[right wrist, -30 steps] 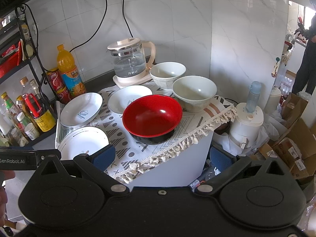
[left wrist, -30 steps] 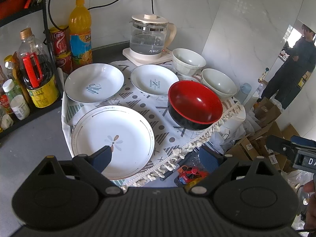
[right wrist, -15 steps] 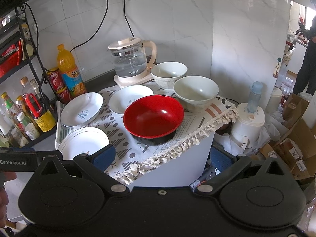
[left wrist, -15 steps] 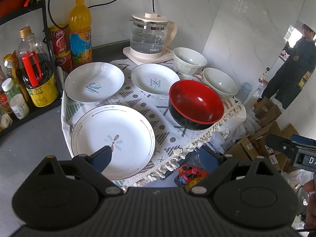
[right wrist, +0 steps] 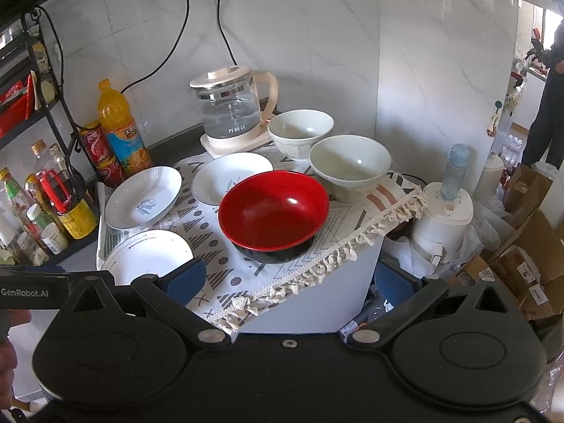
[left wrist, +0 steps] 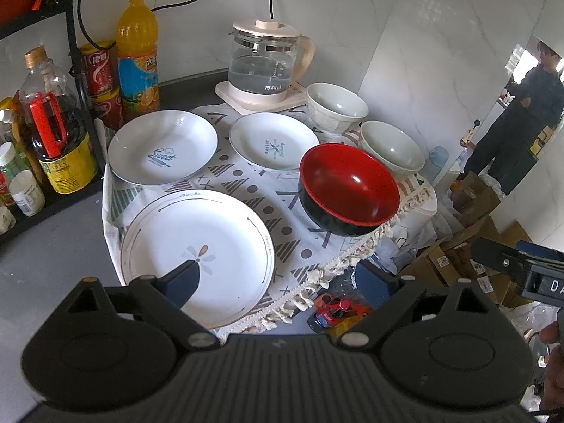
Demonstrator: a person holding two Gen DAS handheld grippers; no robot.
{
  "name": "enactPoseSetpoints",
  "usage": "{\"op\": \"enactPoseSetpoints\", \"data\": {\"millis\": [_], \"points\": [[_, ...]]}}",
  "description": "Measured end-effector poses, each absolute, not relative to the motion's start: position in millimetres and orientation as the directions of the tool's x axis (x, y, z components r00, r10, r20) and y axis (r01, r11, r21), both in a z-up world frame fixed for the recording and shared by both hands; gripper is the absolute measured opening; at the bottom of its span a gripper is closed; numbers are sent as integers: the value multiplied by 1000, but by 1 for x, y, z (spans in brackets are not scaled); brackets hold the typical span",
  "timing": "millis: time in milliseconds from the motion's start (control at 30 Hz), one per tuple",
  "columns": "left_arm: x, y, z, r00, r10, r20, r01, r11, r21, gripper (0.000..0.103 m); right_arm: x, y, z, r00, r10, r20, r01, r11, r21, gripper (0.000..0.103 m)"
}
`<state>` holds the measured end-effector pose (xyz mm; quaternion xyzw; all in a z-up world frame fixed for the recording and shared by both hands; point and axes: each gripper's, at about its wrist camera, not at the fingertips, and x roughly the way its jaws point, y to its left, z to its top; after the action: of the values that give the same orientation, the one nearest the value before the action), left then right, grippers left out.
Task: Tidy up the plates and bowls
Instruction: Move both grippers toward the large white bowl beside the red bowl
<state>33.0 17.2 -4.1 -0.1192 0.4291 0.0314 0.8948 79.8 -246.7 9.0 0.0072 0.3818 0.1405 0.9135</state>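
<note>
On the patterned cloth [left wrist: 261,190] lie a large flower plate [left wrist: 218,243], a "Sweet" plate [left wrist: 162,148] and a smaller plate [left wrist: 275,141]. A red and black bowl [left wrist: 349,183] stands near the fringed front edge, with two white bowls [left wrist: 335,105] [left wrist: 391,148] behind it. My left gripper [left wrist: 278,278] is open and empty, its left finger over the flower plate's near rim. My right gripper [right wrist: 285,282] is open and empty, in front of the red bowl [right wrist: 273,208], with the white bowls [right wrist: 349,165] [right wrist: 299,130] beyond.
A glass kettle [left wrist: 264,67] stands at the back by the wall. Bottles and cans [left wrist: 137,56] fill the rack on the left. A white appliance [right wrist: 444,215], cardboard boxes [right wrist: 521,257] and a standing person [left wrist: 514,112] are on the right.
Both grippers have drifted slightly, so the table shifts a little in view. The plates and bowls have not moved.
</note>
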Motion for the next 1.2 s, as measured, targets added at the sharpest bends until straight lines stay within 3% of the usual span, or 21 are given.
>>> {"op": "enactPoseSetpoints", "data": {"millis": [700, 1200], "points": [[111, 55, 5, 657, -101, -747, -97, 971, -217, 91, 139, -223, 15, 726, 177, -665, -127, 984, 124, 102], [168, 32, 4, 655, -149, -741, -60, 967, -247, 89, 191, -240, 2, 710, 164, -685, -74, 984, 159, 97]]}}
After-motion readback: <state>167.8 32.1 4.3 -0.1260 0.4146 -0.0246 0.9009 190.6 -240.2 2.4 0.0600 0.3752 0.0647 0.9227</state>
